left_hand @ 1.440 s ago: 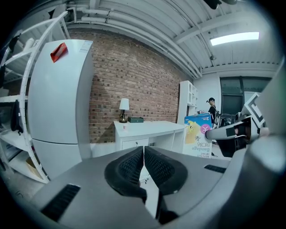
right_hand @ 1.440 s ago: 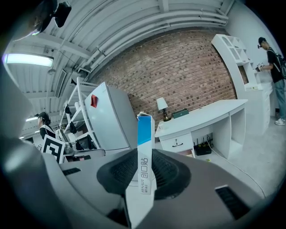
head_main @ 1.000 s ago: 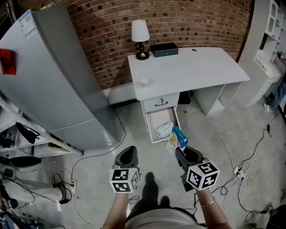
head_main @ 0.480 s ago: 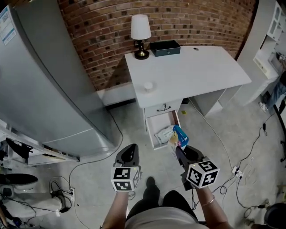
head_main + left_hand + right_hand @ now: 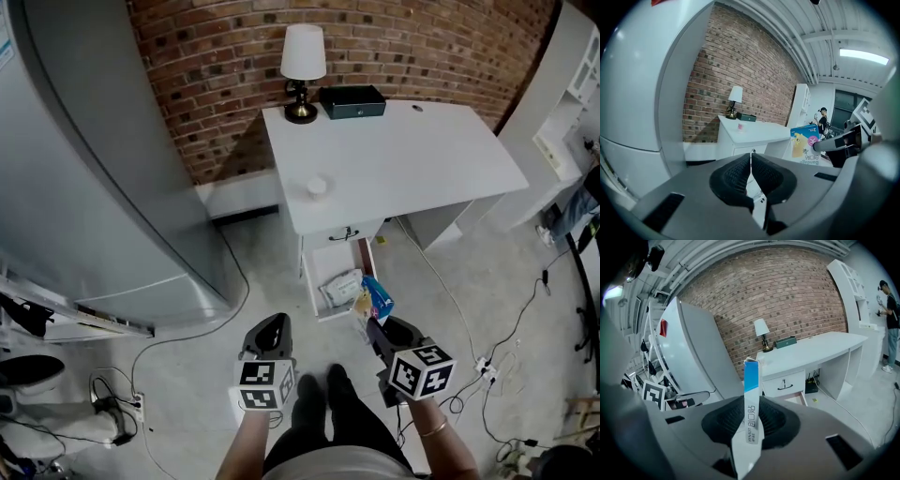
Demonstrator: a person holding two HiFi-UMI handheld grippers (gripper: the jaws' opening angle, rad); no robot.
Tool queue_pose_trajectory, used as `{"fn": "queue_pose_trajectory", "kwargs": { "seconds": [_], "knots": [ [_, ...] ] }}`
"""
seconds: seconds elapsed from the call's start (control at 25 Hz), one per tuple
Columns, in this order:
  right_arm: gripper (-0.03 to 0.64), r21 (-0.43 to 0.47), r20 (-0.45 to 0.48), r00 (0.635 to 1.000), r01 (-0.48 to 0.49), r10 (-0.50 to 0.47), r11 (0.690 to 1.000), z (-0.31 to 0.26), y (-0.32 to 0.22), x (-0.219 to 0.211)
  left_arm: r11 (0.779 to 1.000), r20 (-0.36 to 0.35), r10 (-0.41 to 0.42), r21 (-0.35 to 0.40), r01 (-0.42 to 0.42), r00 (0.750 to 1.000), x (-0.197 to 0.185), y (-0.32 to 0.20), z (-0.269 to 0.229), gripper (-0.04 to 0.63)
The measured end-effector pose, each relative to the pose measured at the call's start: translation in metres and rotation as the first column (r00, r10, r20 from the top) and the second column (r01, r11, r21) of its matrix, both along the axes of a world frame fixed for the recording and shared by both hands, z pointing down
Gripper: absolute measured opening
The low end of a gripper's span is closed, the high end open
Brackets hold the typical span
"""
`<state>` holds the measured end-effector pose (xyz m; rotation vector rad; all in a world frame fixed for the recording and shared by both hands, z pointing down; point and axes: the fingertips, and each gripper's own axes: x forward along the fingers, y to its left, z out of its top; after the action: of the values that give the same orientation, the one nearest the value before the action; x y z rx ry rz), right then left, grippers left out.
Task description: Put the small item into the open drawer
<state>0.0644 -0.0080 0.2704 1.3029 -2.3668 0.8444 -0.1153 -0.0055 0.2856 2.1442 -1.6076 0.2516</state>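
A small blue and yellow bandage box (image 5: 373, 298) stands upright between the jaws of my right gripper (image 5: 374, 322), which is shut on it. The right gripper view shows the same box (image 5: 751, 404) edge-on in that gripper (image 5: 752, 420). Ahead, under the white desk (image 5: 422, 159), the lower drawer (image 5: 330, 302) stands open with a white packet (image 5: 341, 286) inside. The box hangs just in front of the drawer's right front corner, above the floor. My left gripper (image 5: 271, 330) is shut and empty, left of the drawer; its pads (image 5: 740, 171) meet.
A lamp (image 5: 303, 58), a dark box (image 5: 352, 101) and a small white cup (image 5: 317, 186) stand on the desk. A grey fridge (image 5: 94, 150) fills the left. Cables (image 5: 506, 319) run over the floor at right. A white shelf unit (image 5: 572, 103) stands at far right.
Both grippers and my view have moved forward toward the desk. The bandage box is now closer to the open drawer, still held in the right gripper.
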Motion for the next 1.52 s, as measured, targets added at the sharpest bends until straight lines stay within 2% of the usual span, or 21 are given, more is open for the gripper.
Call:
{"fn": "queue_pose_trajectory", "kwargs": {
  "seconds": [0.24,0.56,1.04,1.52],
  "knots": [
    [0.1,-0.047,-0.002,0.999,0.034,-0.034,0.998,0.036,-0.018,-0.009,0.998,0.005,-0.054,-0.038,0.054,0.999,-0.013,-0.01,0.029,0.028],
    [0.1,-0.105,-0.009,0.998,0.062,-0.064,0.992,0.102,-0.066,-0.022,0.994,0.022,-0.079,-0.073,0.08,0.997,-0.021,-0.046,0.077,0.028],
    [0.1,-0.207,-0.022,0.992,0.115,-0.123,0.971,0.241,-0.098,-0.017,0.987,0.031,-0.105,-0.121,0.108,0.994,-0.003,-0.078,0.189,0.028],
    [0.1,-0.265,0.001,0.984,0.173,-0.179,0.949,0.354,-0.13,-0.032,0.976,0.054,-0.128,-0.168,0.135,0.99,0.007,-0.099,0.292,0.028]
  ]
}}
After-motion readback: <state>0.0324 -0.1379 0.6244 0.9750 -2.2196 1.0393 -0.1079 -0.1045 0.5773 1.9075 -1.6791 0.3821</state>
